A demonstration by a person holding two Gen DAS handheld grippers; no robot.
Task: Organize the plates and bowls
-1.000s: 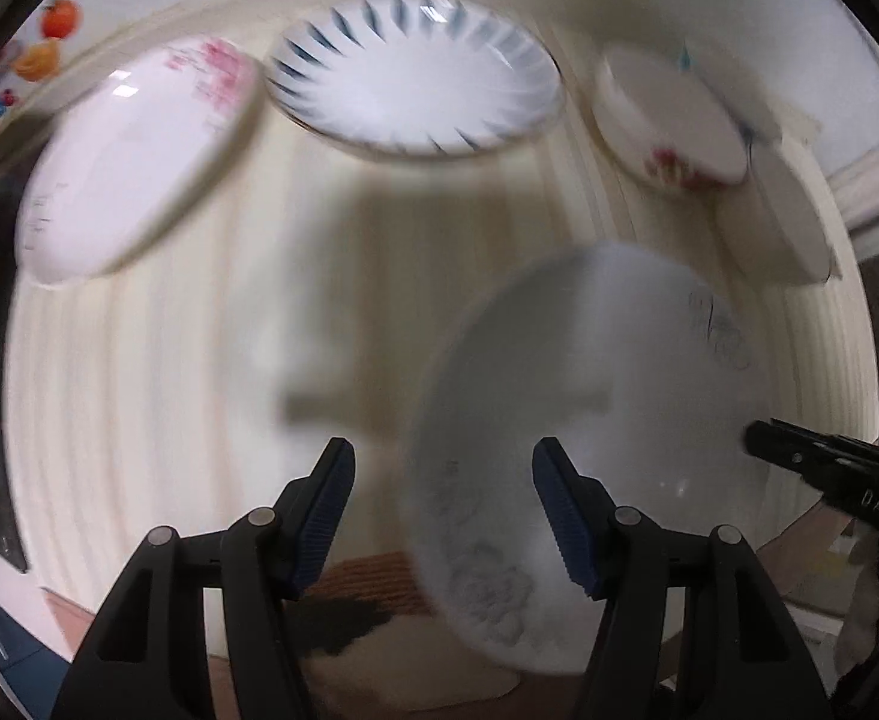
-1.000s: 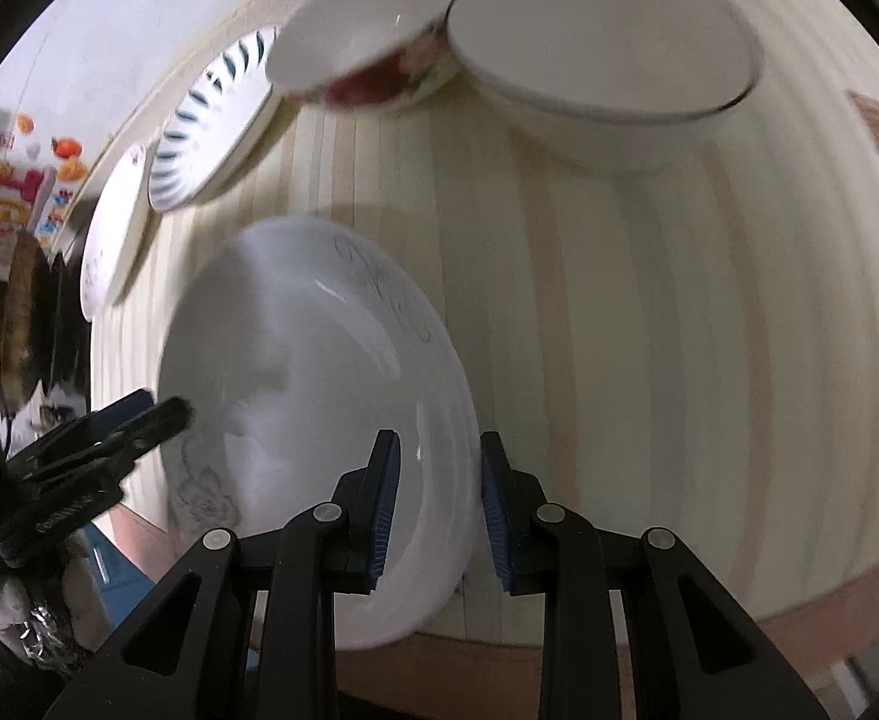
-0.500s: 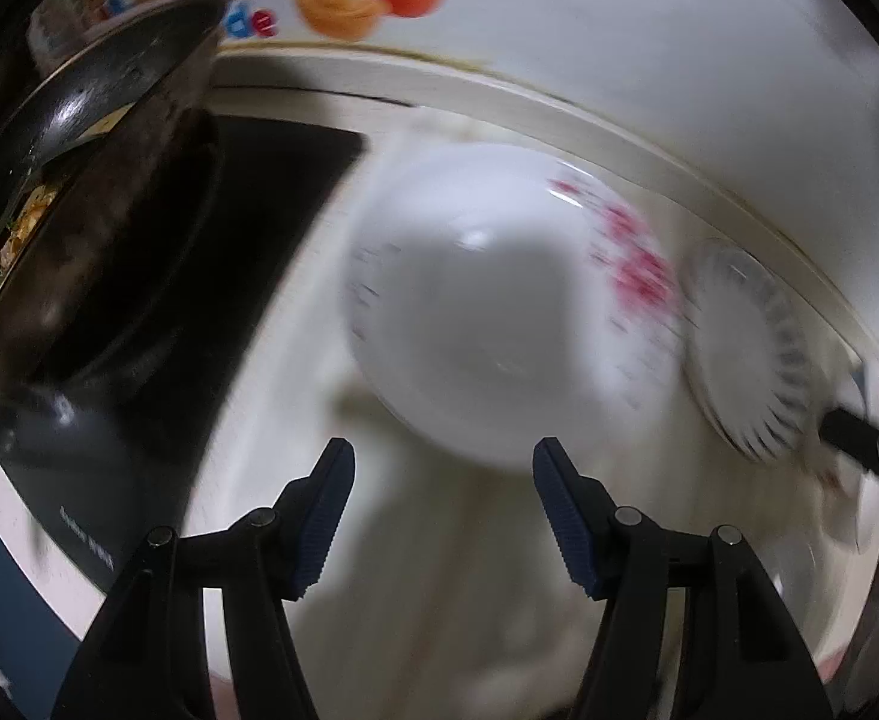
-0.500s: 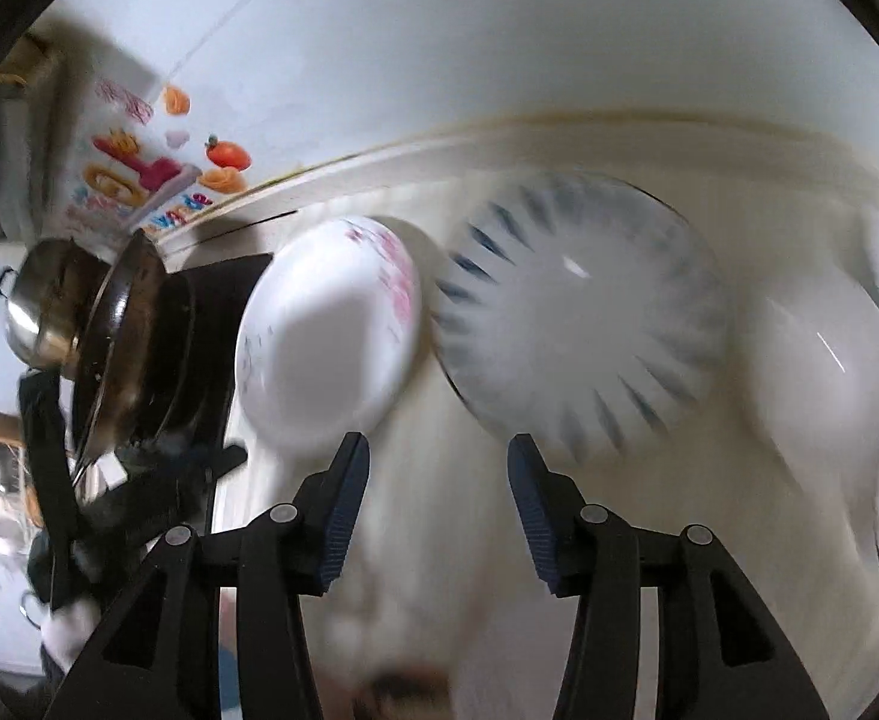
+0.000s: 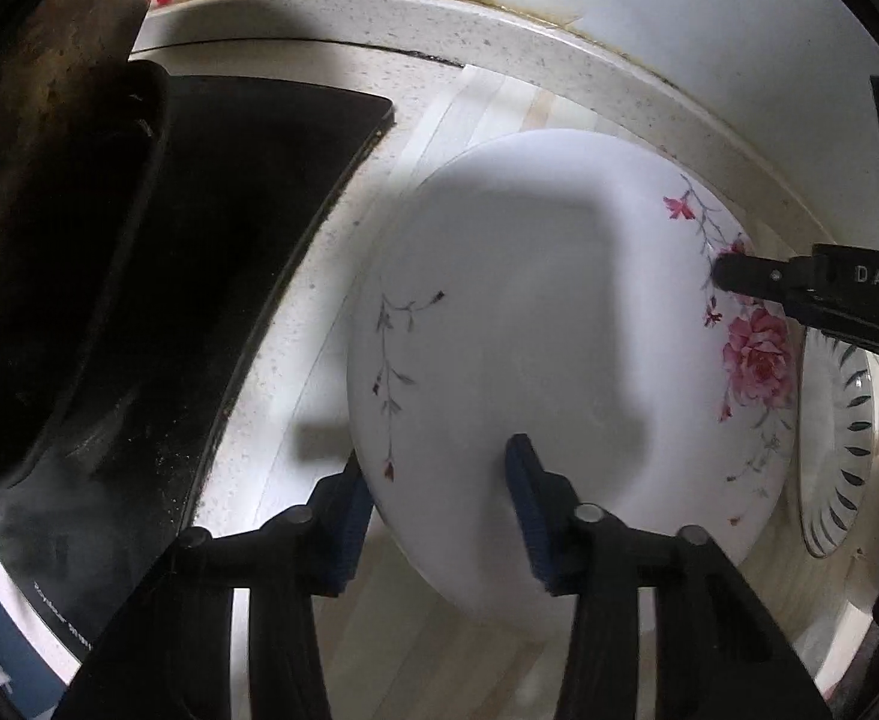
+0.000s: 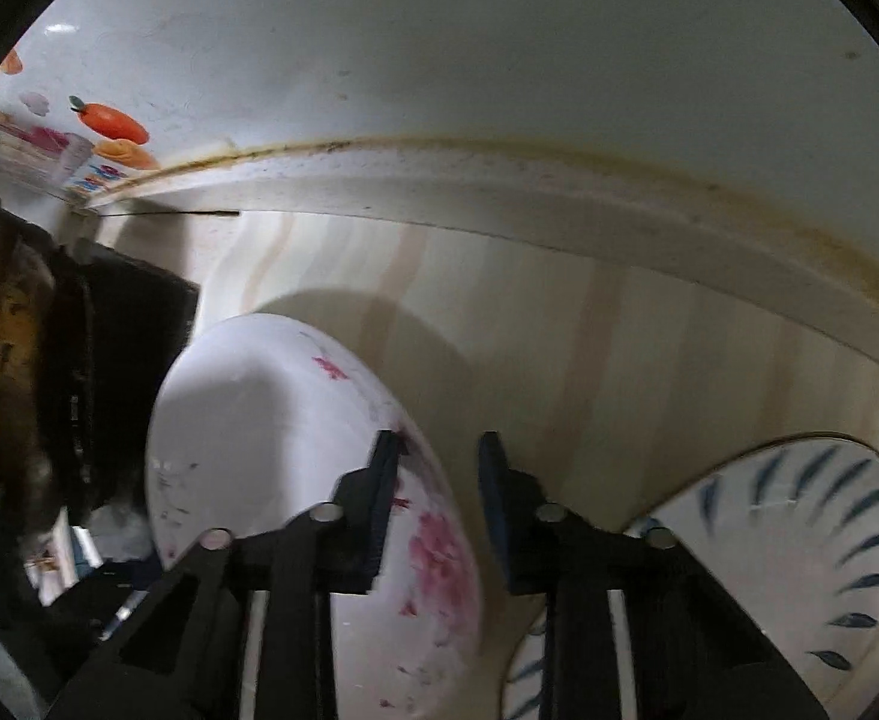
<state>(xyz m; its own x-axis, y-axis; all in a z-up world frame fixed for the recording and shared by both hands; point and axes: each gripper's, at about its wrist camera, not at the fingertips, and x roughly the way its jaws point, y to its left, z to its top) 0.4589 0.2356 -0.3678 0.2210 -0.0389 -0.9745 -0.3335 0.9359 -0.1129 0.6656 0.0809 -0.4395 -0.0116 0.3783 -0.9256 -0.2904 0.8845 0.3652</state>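
Now each gripper, jaws just closing, straddles the glossy round rose-printed plate's rim.

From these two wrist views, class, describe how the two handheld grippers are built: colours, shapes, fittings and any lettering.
The left gripper and right gripper match: black angular plastic linkage arms joined by round silver pivot pins, each finger faced with a ribbed dark-blue pad. The right gripper's body, seen from the left wrist, carries white letters "DAS". No cables or sleeves show.
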